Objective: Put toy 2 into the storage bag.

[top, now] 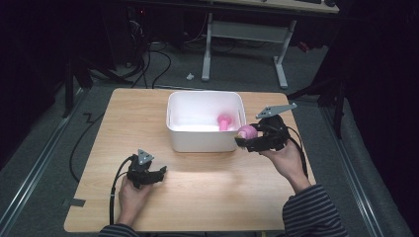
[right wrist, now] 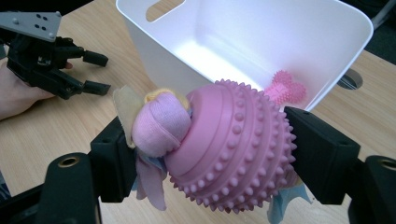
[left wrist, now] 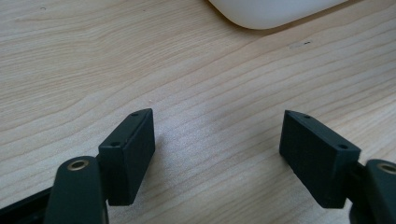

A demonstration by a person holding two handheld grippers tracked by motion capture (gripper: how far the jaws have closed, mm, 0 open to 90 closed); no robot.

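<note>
The right gripper (right wrist: 205, 154) is squeezing a pink bumpy toy (right wrist: 233, 149) lying sideways beside the white bin (top: 205, 140); the left gripper (left wrist: 217, 158) is resting wide open on the wooden table (top: 222, 192)

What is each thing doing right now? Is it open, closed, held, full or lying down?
Right tool: shut on the pink ball toy, raised beside the white bin.
Left tool: open, nothing between its jaws, low over the table.
Pink ball toy: held, off the table.
White bin: upright, open-topped, nearly empty.
Pink bone toy: lying inside the bin.

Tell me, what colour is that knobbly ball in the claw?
Pink, clearest in the right gripper view: the knobbly ball.
</note>
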